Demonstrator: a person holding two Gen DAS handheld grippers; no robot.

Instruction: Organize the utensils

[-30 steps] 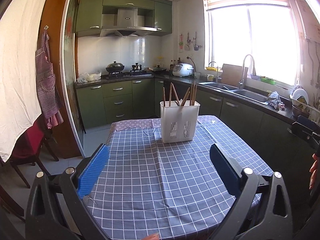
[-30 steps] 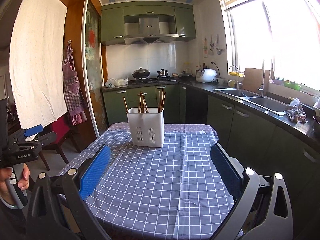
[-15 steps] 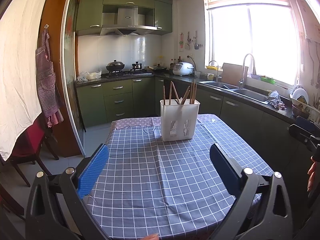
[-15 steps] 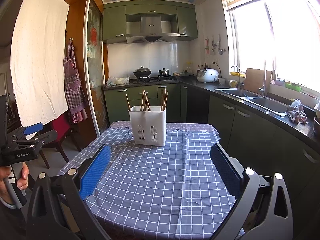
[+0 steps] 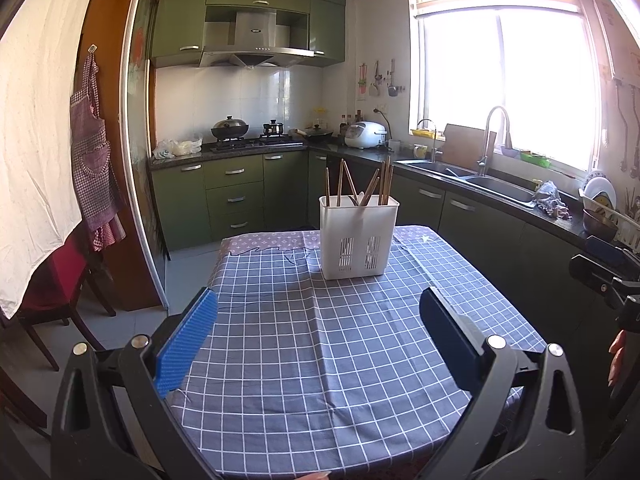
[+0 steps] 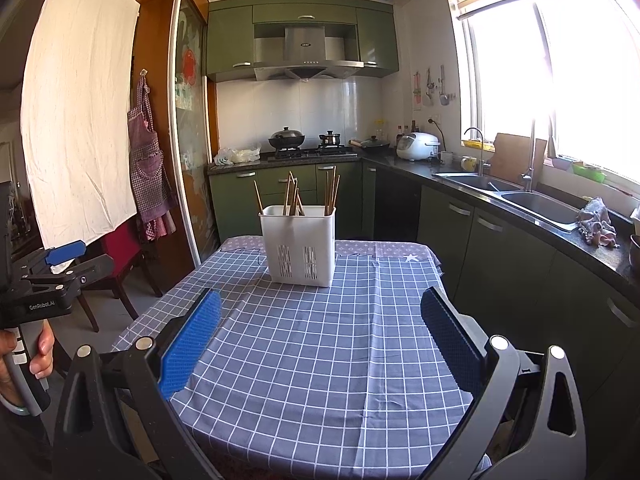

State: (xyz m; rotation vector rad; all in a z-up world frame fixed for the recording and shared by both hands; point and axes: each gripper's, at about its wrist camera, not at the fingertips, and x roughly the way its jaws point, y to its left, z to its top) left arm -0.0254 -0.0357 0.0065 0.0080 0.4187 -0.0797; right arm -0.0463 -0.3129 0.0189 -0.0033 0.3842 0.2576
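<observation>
"GenRobot.AI" in white letters on black body of left gripper (image 6: 60,262), seen at left edge of right wrist view, well left of white utensil caddy (image 6: 298,245). Small brand mark on front of range hood (image 6: 305,45), straight above caddy on far wall: too small to read. No other legible text, numbers or signs.

Bright daylight pours through the window (image 5: 504,84), blown out to white glare with a pinkish flare beside it, the cabinets (image 5: 236,196) opposite sit dimmer, focus is sharp, and fisheye bending curves everything toward the dark frame corners.
</observation>
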